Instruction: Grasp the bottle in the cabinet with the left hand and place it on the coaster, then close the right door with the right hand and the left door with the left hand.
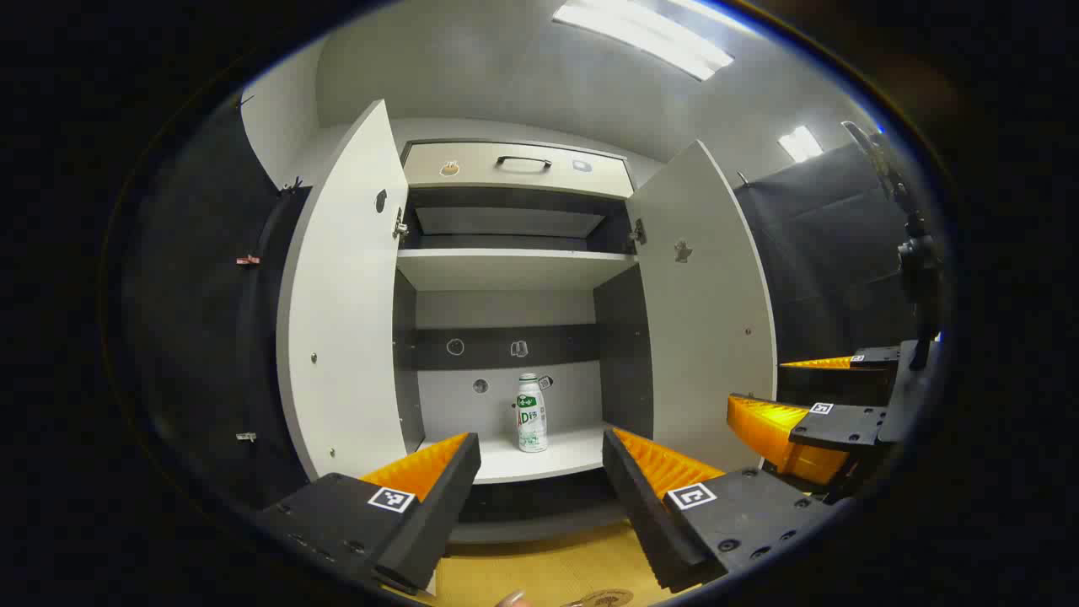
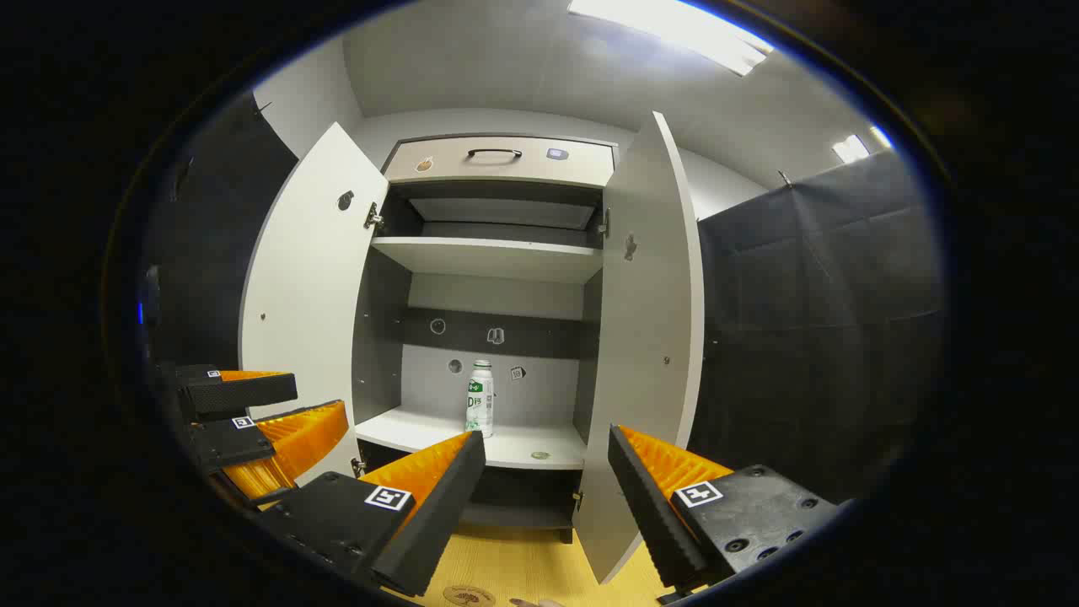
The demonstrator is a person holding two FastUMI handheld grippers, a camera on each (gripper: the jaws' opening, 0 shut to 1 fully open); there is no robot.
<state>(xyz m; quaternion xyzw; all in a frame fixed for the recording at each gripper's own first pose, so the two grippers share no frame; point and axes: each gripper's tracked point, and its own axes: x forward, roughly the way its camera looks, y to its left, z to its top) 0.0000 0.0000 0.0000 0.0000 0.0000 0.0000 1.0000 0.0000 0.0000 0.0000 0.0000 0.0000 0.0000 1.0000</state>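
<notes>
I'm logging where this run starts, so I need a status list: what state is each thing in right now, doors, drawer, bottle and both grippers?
left door: swung open
right door: swung open
drawer: shut
bottle: upright on the lower shelf, cap on, not held
coaster: on the tabletop, nothing on it
left gripper: open, holding nothing
right gripper: open, holding nothing

Showing white with green label print on the bottle; pale grey on the cabinet doors (dark grey band across the back panel); yellowish wood grain on the counter; a round brown coaster.
</notes>
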